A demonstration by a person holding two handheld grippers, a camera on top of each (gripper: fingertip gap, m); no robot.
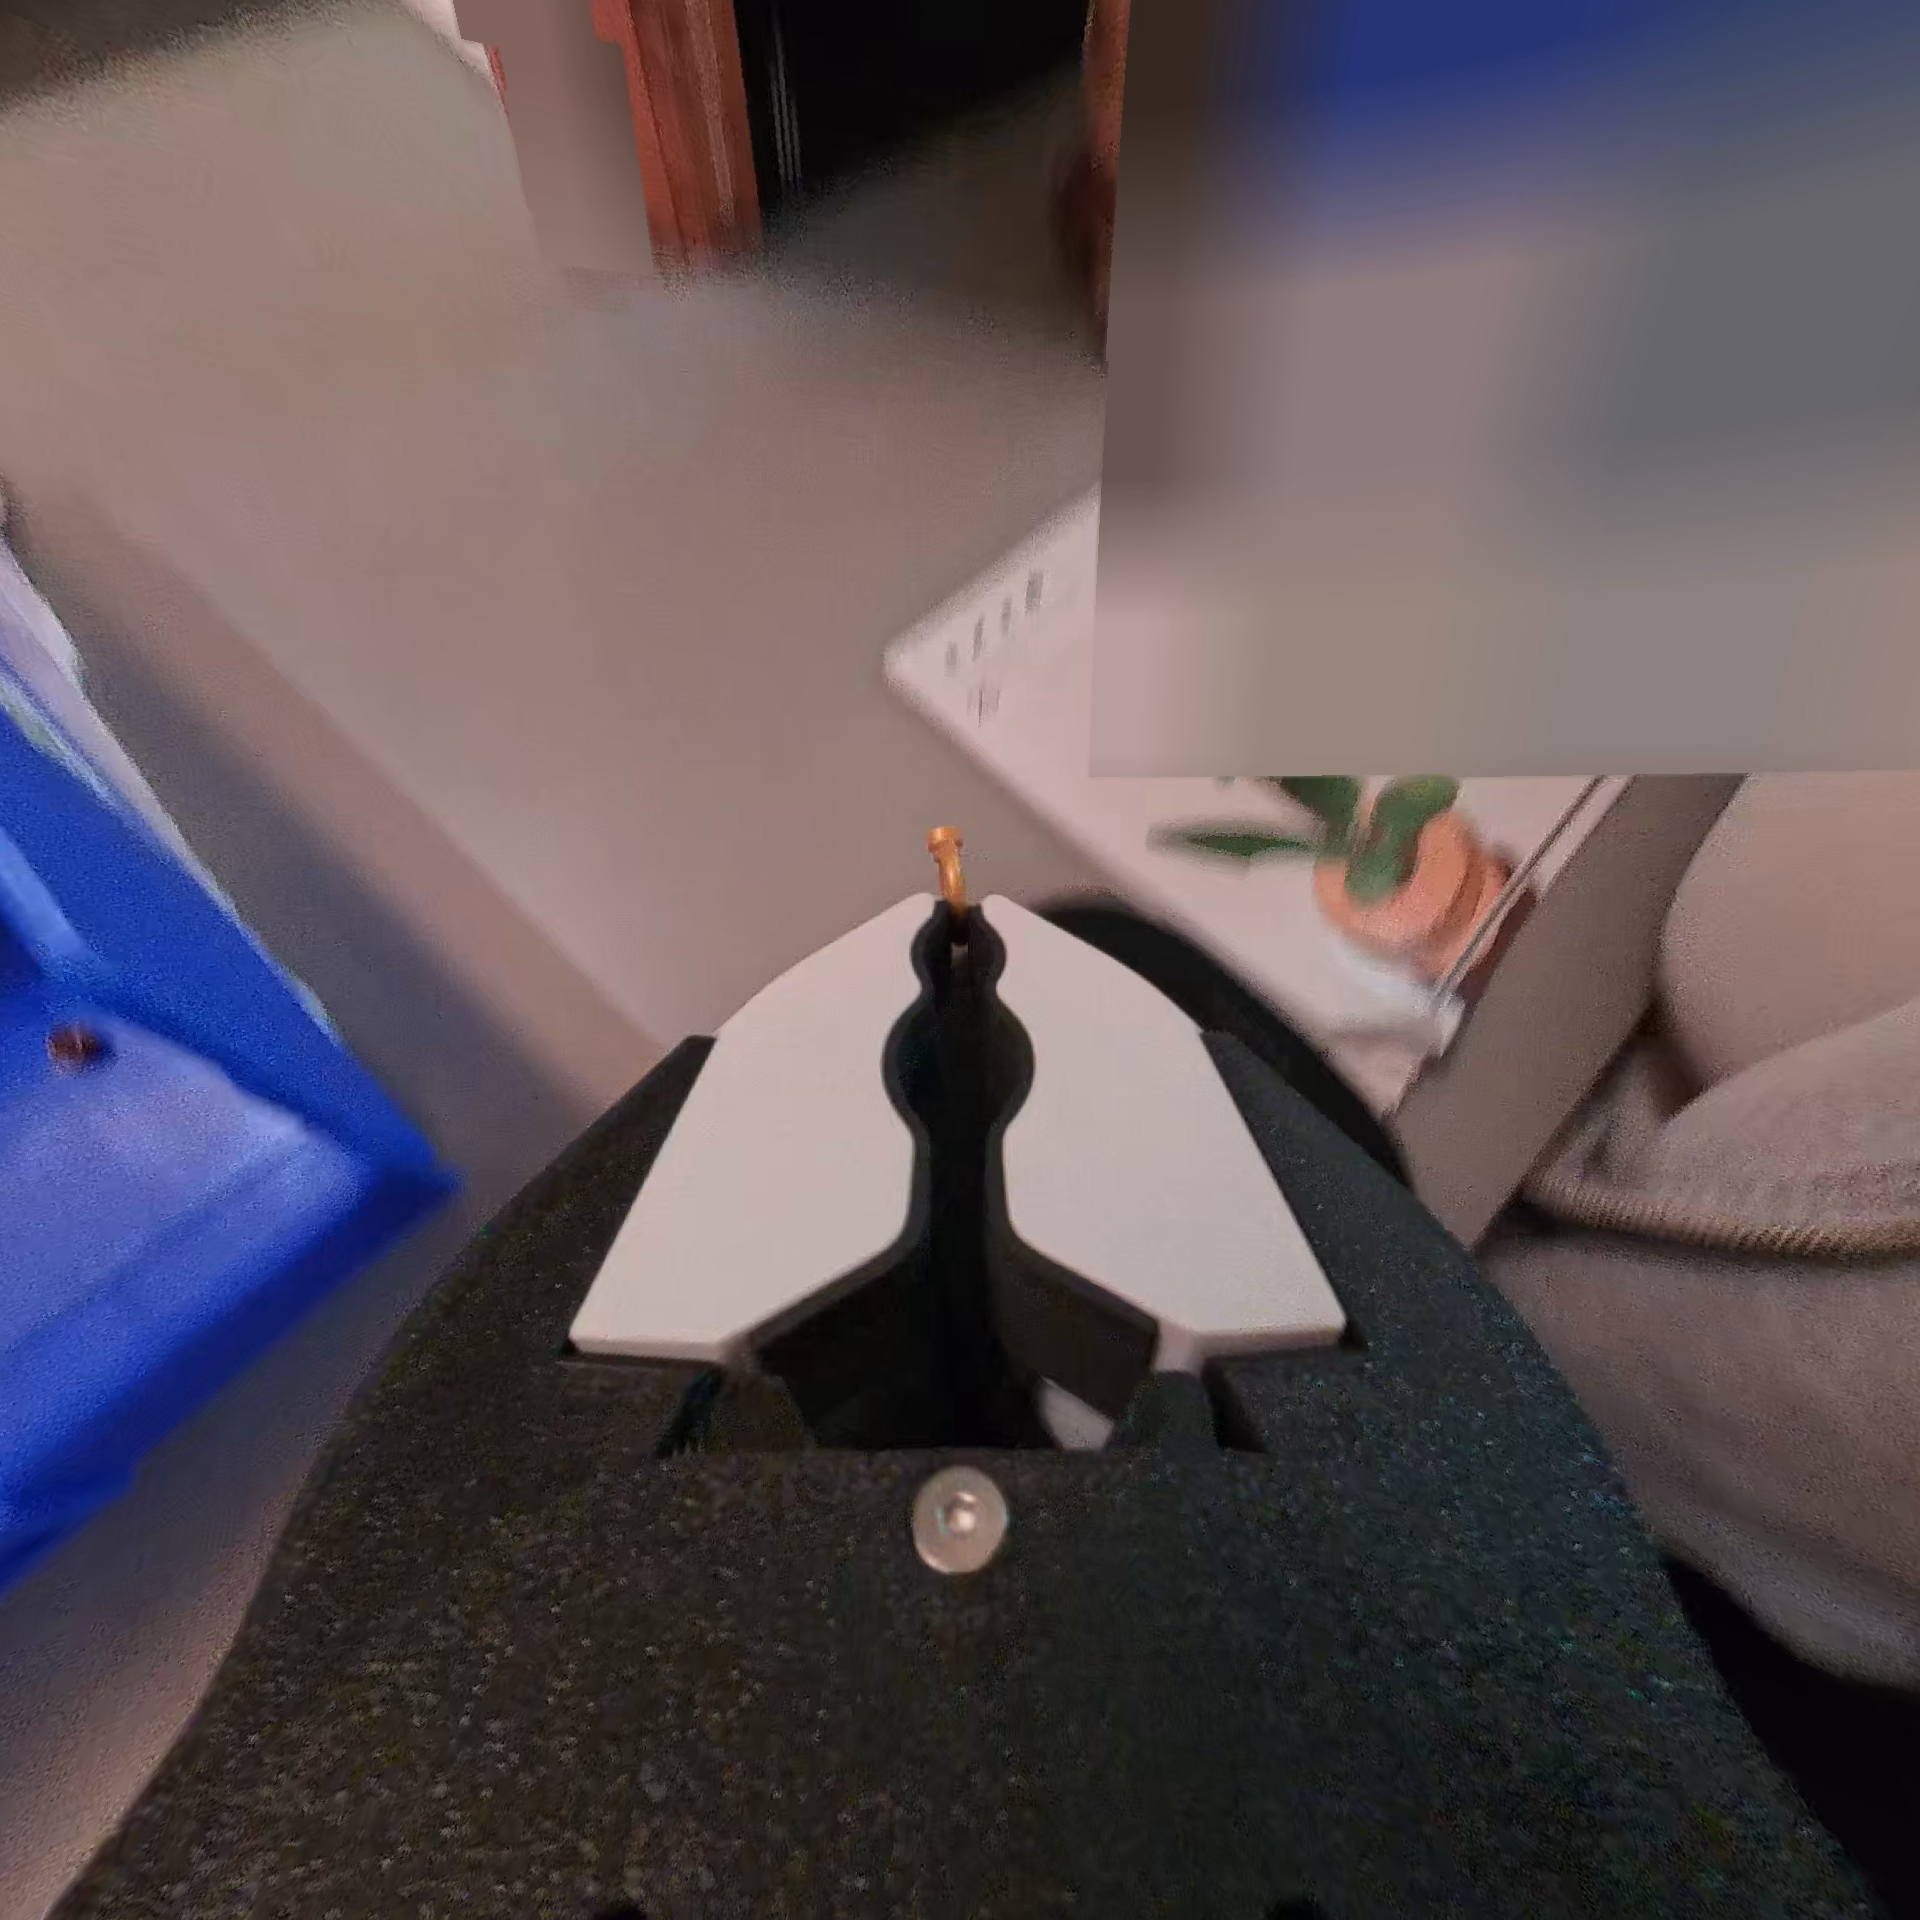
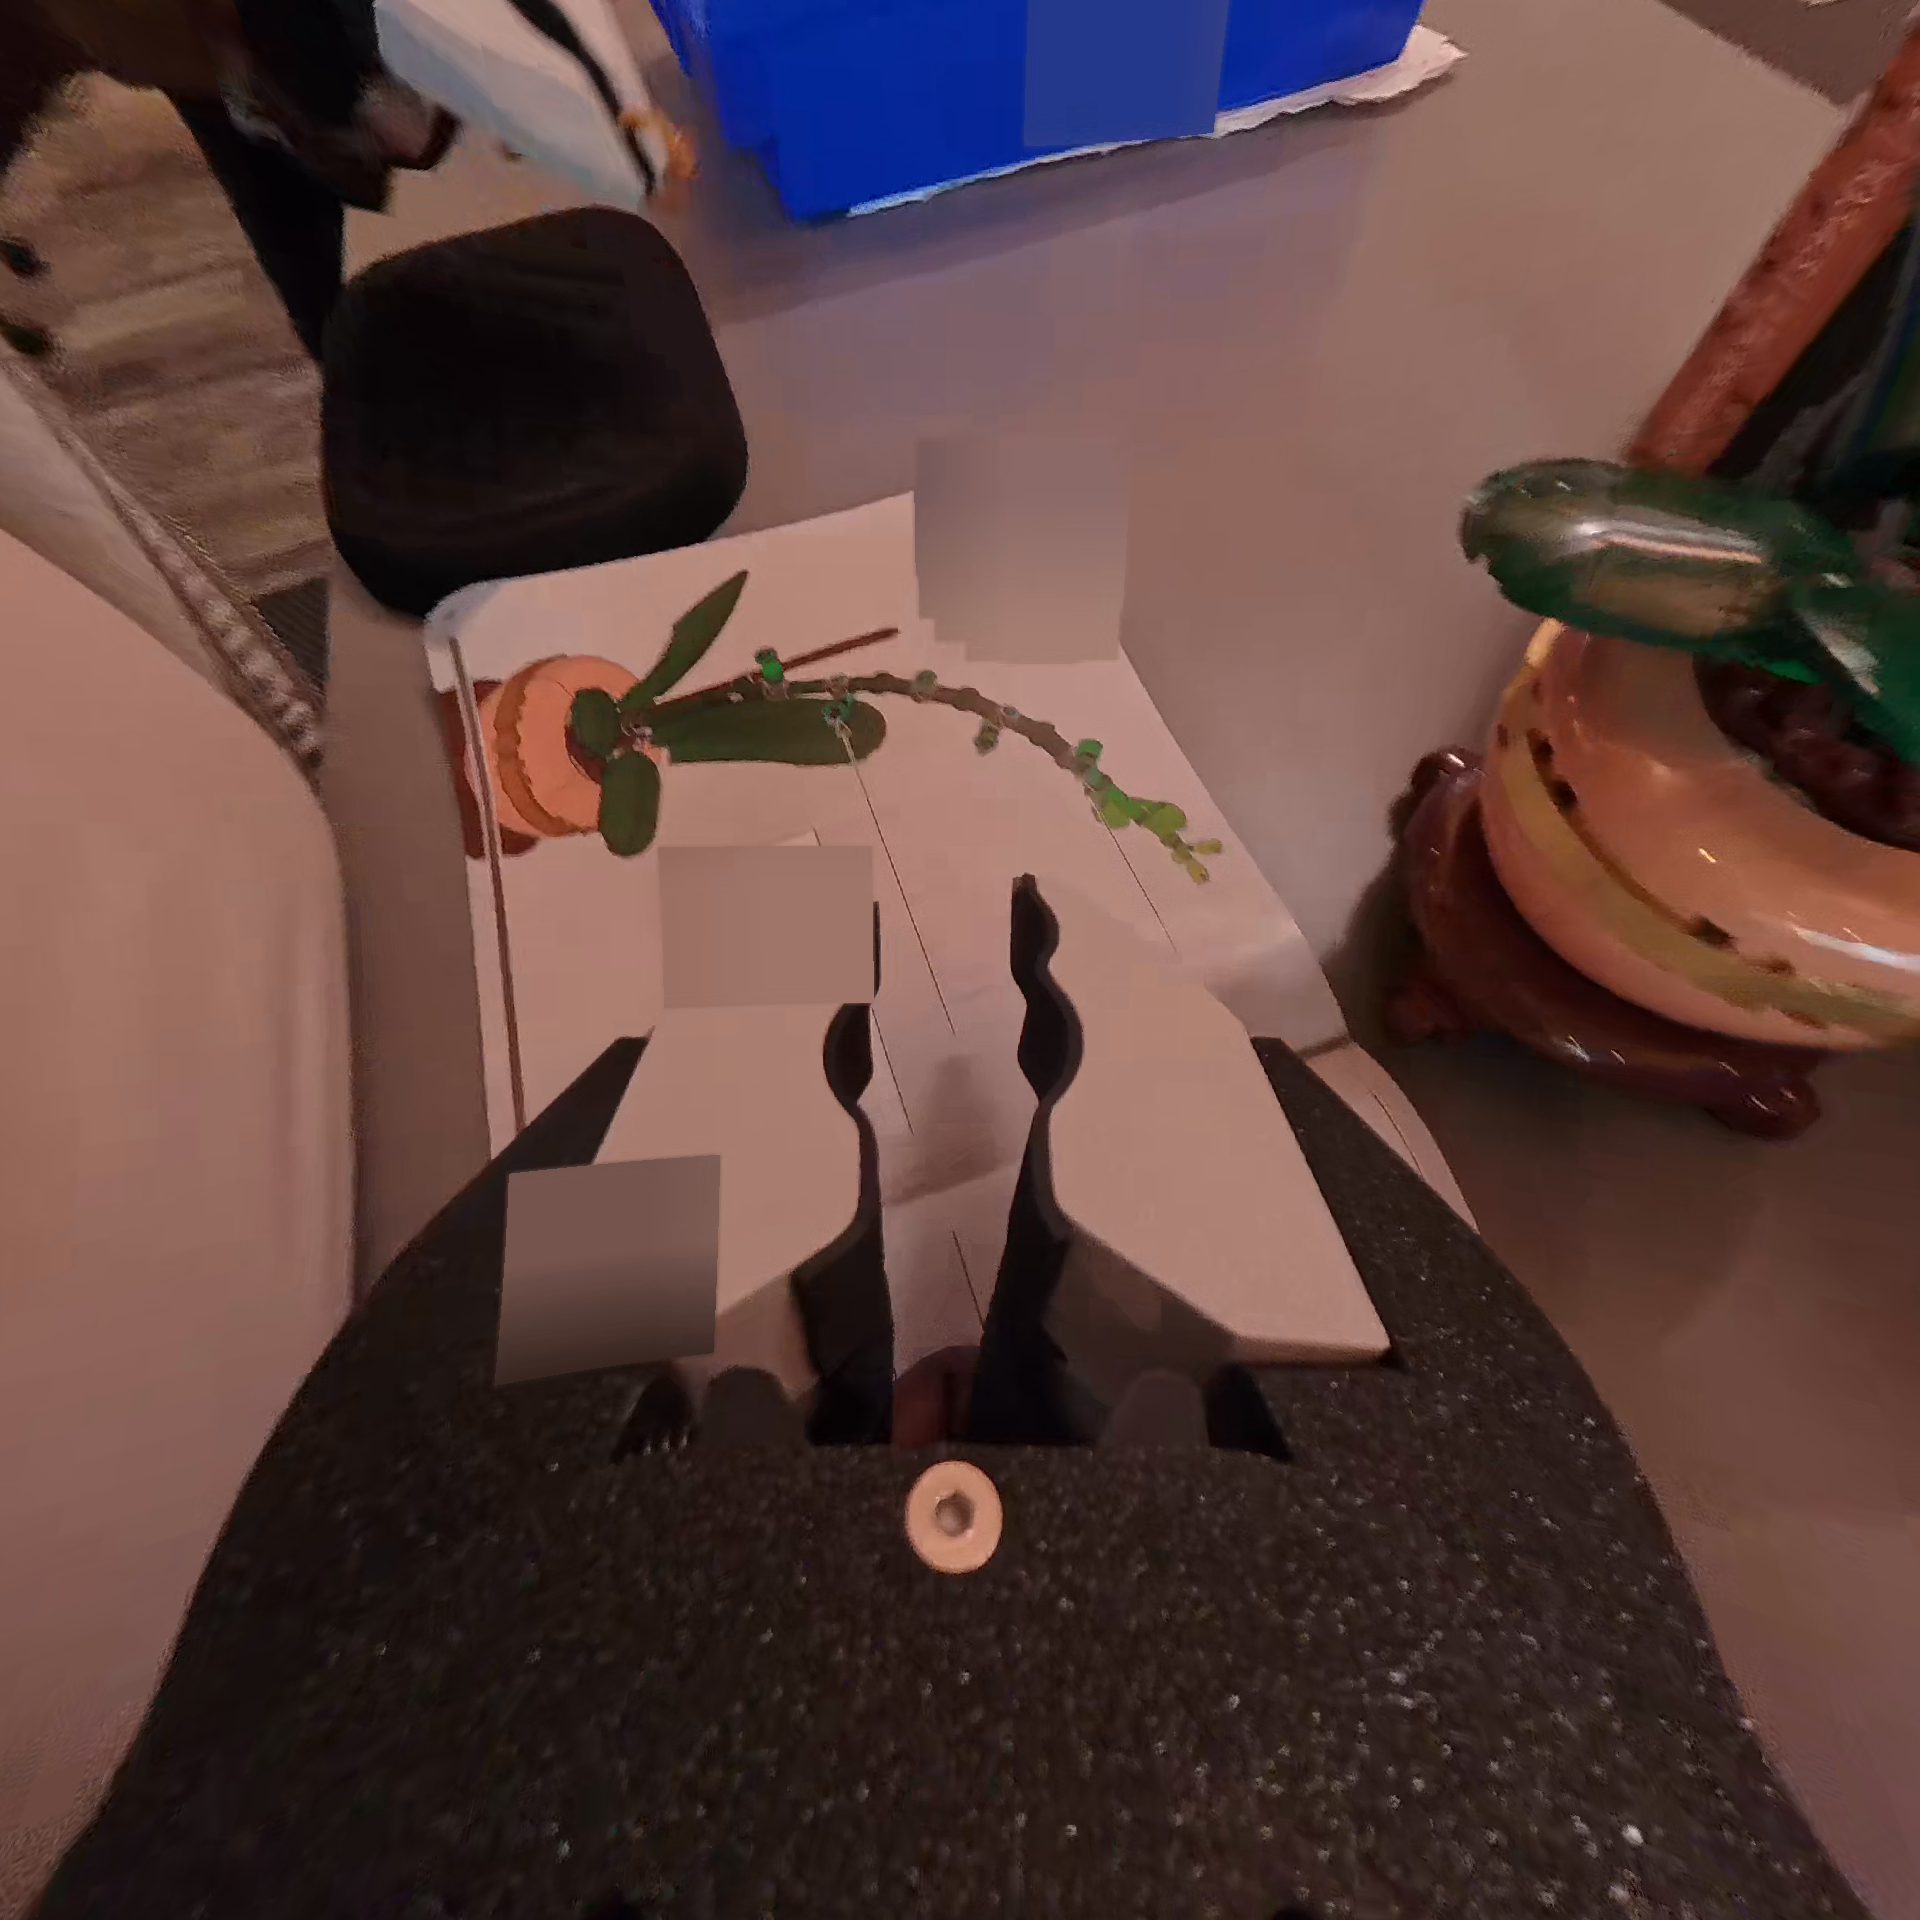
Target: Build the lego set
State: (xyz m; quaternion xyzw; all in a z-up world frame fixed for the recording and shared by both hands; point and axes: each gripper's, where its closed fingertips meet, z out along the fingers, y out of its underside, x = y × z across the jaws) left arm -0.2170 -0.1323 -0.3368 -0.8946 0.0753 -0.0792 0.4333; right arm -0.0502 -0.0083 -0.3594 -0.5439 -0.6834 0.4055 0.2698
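My left gripper (image 1: pixel 957 906) is shut on a small orange hooked lego piece (image 1: pixel 948 860) that sticks out past its tips, held up above the grey table. My right gripper (image 2: pixel 951 894) is open and empty, hovering over the open instruction booklet (image 2: pixel 1039 831), which shows a picture of a potted plant. The partly built lego plant (image 2: pixel 1683 831), a pink and cream pot on a dark brown base with green leaves, stands at the right of the right wrist view. The booklet also shows blurred in the left wrist view (image 1: pixel 1382 883).
A blue bin (image 1: pixel 156 1143) sits at the left of the left wrist view and at the top of the right wrist view (image 2: pixel 935 94). A white perforated basket (image 1: pixel 997 644) stands behind the booklet. A black pouch (image 2: pixel 530 405) lies beyond the booklet. A person's light sleeve (image 2: pixel 156 1039) is at left.
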